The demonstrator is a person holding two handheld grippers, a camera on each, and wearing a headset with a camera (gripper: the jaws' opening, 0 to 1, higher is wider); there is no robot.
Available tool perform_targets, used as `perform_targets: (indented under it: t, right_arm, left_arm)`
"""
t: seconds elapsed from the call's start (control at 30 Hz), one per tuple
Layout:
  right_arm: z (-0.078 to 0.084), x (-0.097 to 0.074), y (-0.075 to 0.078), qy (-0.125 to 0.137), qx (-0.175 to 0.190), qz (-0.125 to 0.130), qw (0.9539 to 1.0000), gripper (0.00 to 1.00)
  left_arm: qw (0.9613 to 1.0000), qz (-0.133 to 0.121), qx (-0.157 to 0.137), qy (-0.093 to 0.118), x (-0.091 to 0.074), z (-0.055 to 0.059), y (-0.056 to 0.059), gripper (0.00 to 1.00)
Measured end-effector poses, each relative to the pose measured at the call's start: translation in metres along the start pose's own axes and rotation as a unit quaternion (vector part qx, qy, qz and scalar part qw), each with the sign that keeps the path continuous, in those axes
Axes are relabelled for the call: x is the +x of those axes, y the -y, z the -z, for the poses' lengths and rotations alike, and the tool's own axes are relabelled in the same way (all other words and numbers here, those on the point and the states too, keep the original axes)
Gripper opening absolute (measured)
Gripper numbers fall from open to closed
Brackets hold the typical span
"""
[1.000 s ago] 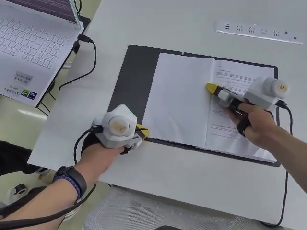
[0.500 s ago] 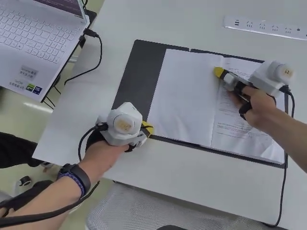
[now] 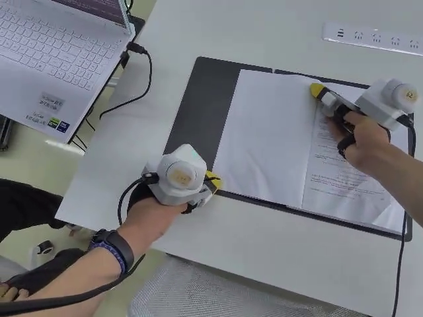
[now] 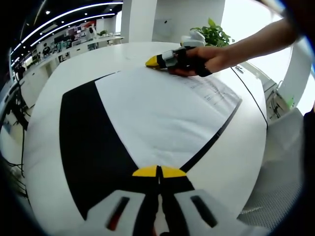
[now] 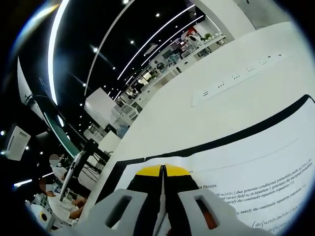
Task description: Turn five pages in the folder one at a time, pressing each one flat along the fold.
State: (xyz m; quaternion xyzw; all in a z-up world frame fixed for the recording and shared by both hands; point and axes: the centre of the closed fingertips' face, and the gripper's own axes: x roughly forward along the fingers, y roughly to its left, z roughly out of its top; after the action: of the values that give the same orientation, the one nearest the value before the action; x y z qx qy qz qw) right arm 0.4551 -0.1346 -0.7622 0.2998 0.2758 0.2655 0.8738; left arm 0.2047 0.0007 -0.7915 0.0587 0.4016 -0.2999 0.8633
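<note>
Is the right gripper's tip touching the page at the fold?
Touching. In the left gripper view, the right gripper rests its yellow tip on the page, no gap.

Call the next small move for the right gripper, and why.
Probably lift the right gripper off the fold and shift to the outer edge of the printed page for the next turn. Its shut tips sit at the fold's top end, so little crease lies ahead, and the blank page looks flat. The left gripper, shut, sits at a corner of the folder.

black folder, white pages with fine black print, white table, white laptop.
</note>
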Motion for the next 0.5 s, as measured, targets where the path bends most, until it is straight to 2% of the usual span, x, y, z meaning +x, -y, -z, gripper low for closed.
perform_targets:
  t: [0.17, 0.2, 0.23, 0.5]
  right_arm:
    - [-0.005, 0.003, -0.001, 0.009, 0.007, 0.006, 0.9999, 0.00]
    - [-0.007, 0.010, 0.008, 0.009, 0.006, 0.007, 0.9999, 0.00]
    - [-0.007, 0.011, 0.009, 0.009, 0.006, 0.007, 0.9999, 0.00]
    - [-0.003, 0.001, -0.002, 0.007, 0.004, 0.002, 1.0000, 0.00]
  left_arm:
    - [1.0000, -0.001, -0.001, 0.001, 0.000, 0.000, 0.000, 0.00]
    - [1.0000, -0.001, -0.001, 0.000, 0.000, 0.000, 0.000, 0.00]
    - [1.0000, -0.001, 0.000, -0.001, 0.000, 0.000, 0.000, 0.00]
    - [1.0000, 0.003, 0.004, -0.002, 0.000, 0.000, 0.000, 0.00]
